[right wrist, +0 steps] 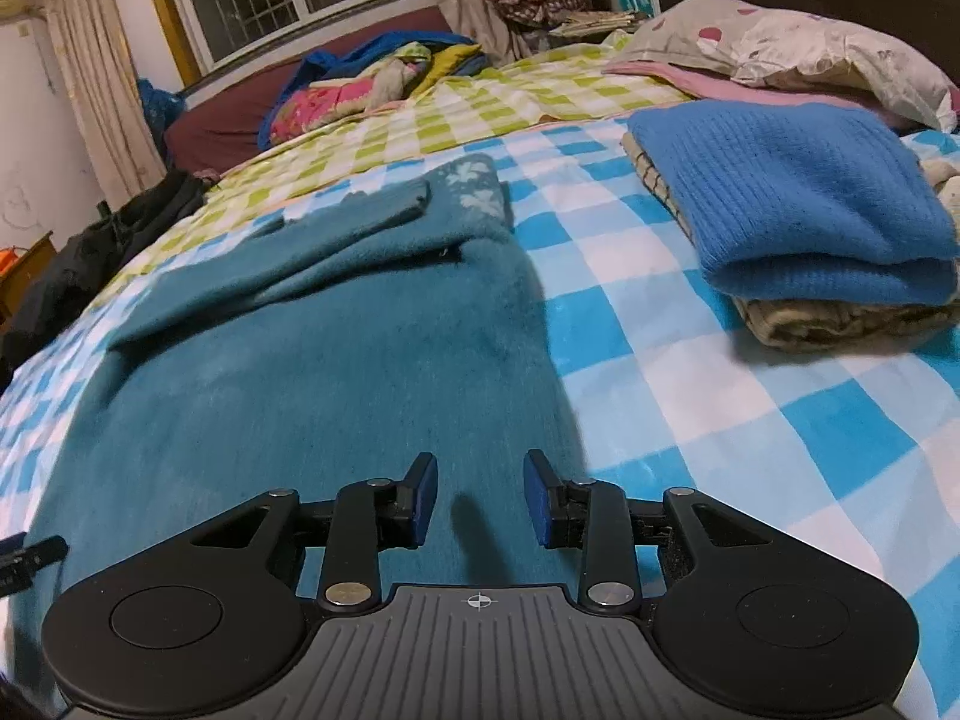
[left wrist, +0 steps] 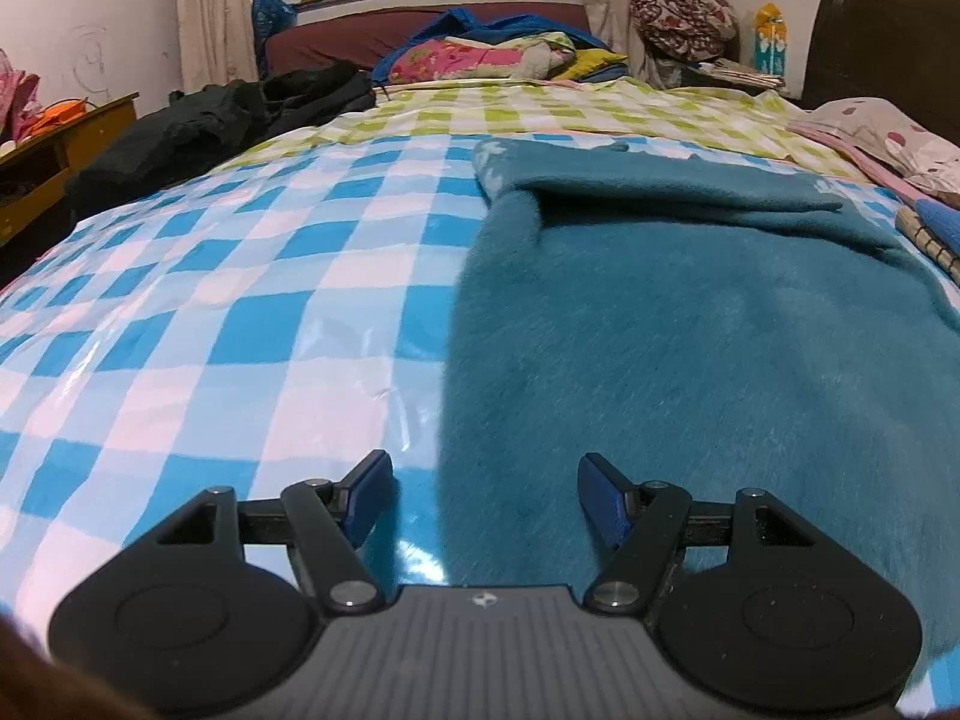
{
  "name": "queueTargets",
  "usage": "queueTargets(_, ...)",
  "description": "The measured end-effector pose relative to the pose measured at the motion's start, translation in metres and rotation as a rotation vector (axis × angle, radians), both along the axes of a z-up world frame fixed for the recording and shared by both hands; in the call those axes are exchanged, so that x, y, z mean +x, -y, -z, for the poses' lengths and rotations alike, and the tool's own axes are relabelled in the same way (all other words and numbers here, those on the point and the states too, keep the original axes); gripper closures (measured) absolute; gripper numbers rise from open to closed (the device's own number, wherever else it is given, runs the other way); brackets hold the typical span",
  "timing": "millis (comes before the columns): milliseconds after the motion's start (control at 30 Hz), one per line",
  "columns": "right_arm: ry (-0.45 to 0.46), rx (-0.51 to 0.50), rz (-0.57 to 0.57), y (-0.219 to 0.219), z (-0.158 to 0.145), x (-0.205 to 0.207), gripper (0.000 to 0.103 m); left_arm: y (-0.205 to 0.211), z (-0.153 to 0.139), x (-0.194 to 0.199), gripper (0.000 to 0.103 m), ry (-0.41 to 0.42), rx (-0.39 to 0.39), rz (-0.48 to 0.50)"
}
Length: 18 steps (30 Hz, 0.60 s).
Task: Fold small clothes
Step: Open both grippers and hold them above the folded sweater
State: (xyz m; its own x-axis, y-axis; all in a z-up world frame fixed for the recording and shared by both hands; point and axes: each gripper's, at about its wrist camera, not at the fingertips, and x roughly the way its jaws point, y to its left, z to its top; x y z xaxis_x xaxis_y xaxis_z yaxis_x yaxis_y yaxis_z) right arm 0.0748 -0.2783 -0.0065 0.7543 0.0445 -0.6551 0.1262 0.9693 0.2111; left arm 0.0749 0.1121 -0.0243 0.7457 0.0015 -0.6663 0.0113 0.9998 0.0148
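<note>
While both the left gripper and right gripper hover with jaws parted and empty over the near hem of the fuzzy teal sweater spread on the blue checkered bedsheet, each should probably pinch one hem corner evenly before folding away.

Bed, checked sheet: teal sweater flat ahead of jaws; folded blue stack right; black clothes far left.

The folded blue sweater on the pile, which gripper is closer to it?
Right. The right gripper sits over the teal garment's right edge, nearest the blue sweater. The left gripper is at the teal garment's far left edge.
</note>
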Motion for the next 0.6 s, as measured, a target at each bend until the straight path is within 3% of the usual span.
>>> queueTargets(600, -0.070, -0.012, -0.045, -0.006, 0.005, -0.032, 0.066, -0.007, 0.005, -0.023, 0.027, -0.019, -0.070, 0.012)
